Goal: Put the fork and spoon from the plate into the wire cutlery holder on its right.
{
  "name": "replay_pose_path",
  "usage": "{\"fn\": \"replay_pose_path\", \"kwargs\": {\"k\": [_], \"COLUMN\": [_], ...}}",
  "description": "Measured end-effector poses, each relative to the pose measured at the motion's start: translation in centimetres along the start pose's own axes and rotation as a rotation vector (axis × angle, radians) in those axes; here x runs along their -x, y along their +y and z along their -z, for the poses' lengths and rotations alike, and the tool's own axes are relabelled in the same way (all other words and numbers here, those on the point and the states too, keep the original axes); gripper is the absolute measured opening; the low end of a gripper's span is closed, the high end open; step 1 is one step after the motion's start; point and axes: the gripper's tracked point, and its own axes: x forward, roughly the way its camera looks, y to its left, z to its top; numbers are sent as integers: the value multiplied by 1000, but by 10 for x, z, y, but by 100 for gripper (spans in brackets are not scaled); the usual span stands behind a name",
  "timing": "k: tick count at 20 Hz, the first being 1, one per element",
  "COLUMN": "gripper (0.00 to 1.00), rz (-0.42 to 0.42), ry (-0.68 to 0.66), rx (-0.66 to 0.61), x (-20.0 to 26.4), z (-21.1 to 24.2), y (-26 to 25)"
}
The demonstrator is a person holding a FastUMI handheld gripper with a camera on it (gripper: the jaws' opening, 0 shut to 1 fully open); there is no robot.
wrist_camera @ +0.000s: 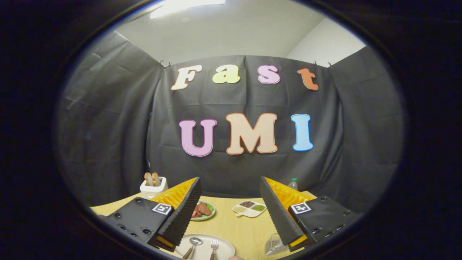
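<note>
Gaping wide and empty, the jaws frame a meat dish (203, 210) beyond spoon (192, 245) and fork (214, 247).

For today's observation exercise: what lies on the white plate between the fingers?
On the white plate, between the open hand-held gripper's fingers, lie a spoon and beside it a fork, both untouched. Their handle ends and the plate's near part are cut off from sight.
</note>
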Motion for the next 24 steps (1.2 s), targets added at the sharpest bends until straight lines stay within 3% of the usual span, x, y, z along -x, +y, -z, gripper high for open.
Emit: {"fn": "replay_pose_path", "kwargs": {"k": [16,24], "gripper": [100,100], "rz": [-19,-62], "ry": [20,102], "rx": [9,25], "x": [-5,-13], "z": [7,38], "y": [8,19]}}
